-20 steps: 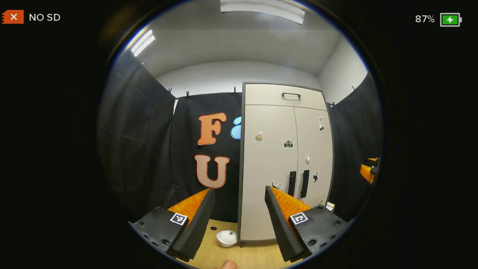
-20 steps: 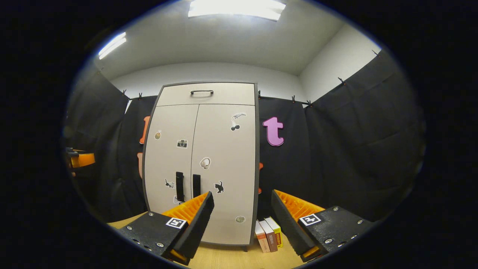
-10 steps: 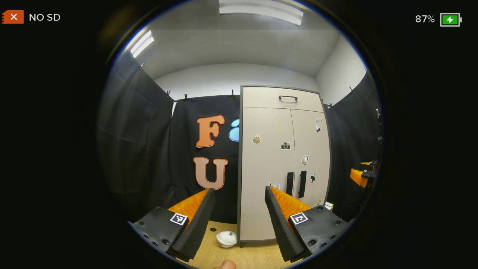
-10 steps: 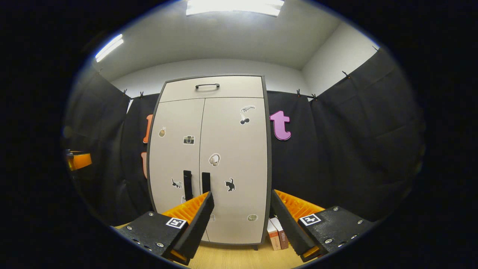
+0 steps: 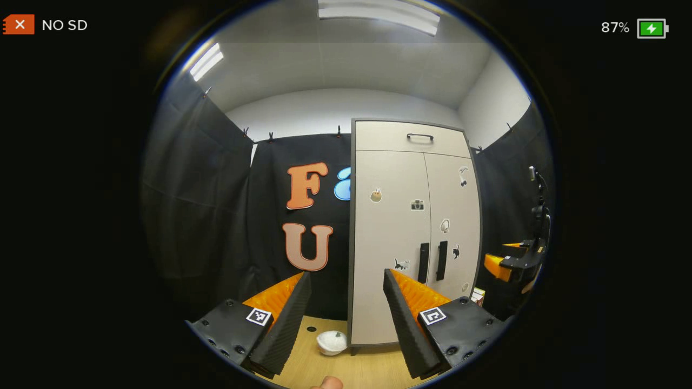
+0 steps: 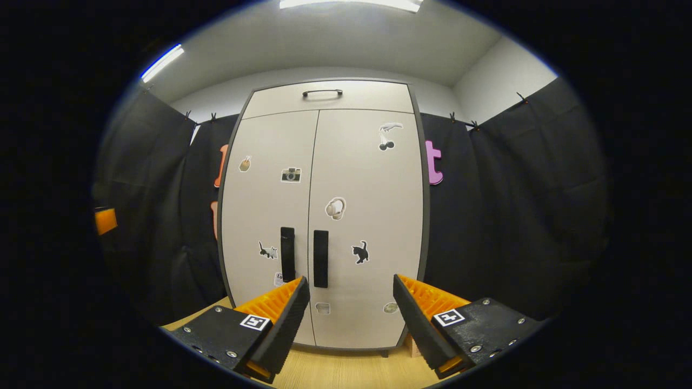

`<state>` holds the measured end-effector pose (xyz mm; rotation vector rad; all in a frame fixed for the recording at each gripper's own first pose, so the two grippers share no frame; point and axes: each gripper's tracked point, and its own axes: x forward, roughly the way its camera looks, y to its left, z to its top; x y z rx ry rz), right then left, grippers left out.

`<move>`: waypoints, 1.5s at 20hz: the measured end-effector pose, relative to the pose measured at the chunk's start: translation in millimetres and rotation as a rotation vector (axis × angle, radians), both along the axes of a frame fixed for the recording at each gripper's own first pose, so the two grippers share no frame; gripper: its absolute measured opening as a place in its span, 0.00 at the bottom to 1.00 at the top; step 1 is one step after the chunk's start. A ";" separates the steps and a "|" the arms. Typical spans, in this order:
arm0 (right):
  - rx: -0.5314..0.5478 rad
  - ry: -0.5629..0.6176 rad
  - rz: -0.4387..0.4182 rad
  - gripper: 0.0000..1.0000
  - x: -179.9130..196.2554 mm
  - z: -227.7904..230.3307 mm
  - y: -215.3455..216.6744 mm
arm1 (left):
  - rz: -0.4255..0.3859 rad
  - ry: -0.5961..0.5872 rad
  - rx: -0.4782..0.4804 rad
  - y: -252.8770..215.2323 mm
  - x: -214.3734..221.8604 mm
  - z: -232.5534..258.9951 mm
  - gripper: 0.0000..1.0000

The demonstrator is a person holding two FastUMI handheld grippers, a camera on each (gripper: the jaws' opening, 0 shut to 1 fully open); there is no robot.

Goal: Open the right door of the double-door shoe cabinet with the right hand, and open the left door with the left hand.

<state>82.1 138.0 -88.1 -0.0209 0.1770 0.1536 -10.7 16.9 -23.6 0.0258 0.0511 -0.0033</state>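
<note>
A pale grey double-door shoe cabinet [image 6: 335, 178] with stickers stands against the black cloth wall, both doors shut. Its two dark vertical handles sit side by side at the middle seam: the left door handle [image 6: 287, 254] and the right door handle [image 6: 320, 258]. My right gripper [image 6: 350, 292] is open, facing the right door from a short distance, with nothing between its fingers. In the left gripper view the cabinet [image 5: 400, 227] stands to the right, and my left gripper [image 5: 346, 281] is open and farther back. The right gripper [image 5: 511, 265] also shows at that view's right edge.
A drawer with a dark handle [image 6: 322, 93] tops the cabinet. A white bowl-like thing [image 5: 331, 342] lies on the wooden floor [image 5: 346, 367] left of the cabinet. Something small [image 5: 478, 295] stands at the cabinet's right foot. A fingertip [image 5: 327, 382] shows at the bottom edge.
My right gripper has moved closer to the cabinet, which now looms larger and more centred. The left gripper has barely moved; the right gripper comes further into its view.
</note>
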 end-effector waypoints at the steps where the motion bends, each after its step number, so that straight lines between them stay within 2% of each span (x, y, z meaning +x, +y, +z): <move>1: 0.008 0.011 0.005 0.94 6.5 -5.0 6.5 | 0.005 -0.001 0.001 3.1 1.3 -0.5 0.81; 8: 0.025 0.032 0.004 0.94 63.2 -33.1 38.8 | 0.025 0.003 0.008 14.6 2.4 -3.6 0.81; 12: 0.101 0.057 0.014 0.94 98.9 -44.7 56.3 | 0.026 0.012 -0.014 20.9 9.3 -12.0 0.81; 17: 0.055 0.043 0.005 0.94 135.2 -60.1 63.7 | 0.041 0.005 0.001 26.0 10.6 -10.6 0.81; 19: 0.067 0.048 0.011 0.92 145.7 -66.9 69.0 | 0.041 0.007 -0.001 26.3 11.6 -14.4 0.81; 21: 0.089 0.074 0.002 0.87 152.6 -76.0 70.9 | 0.038 0.013 -0.009 26.3 15.4 -16.9 0.81; 24: 0.102 0.076 -0.001 0.70 163.9 -80.0 76.4 | 0.032 0.023 -0.017 25.1 18.2 -21.0 0.81; 27: 0.089 0.091 -0.009 0.60 172.9 -88.2 77.9 | 0.010 0.044 -0.029 20.1 17.4 -28.8 0.81; 30: 0.088 0.110 -0.021 0.46 178.9 -97.6 76.7 | 0.025 0.034 -0.021 24.4 16.0 -24.5 0.81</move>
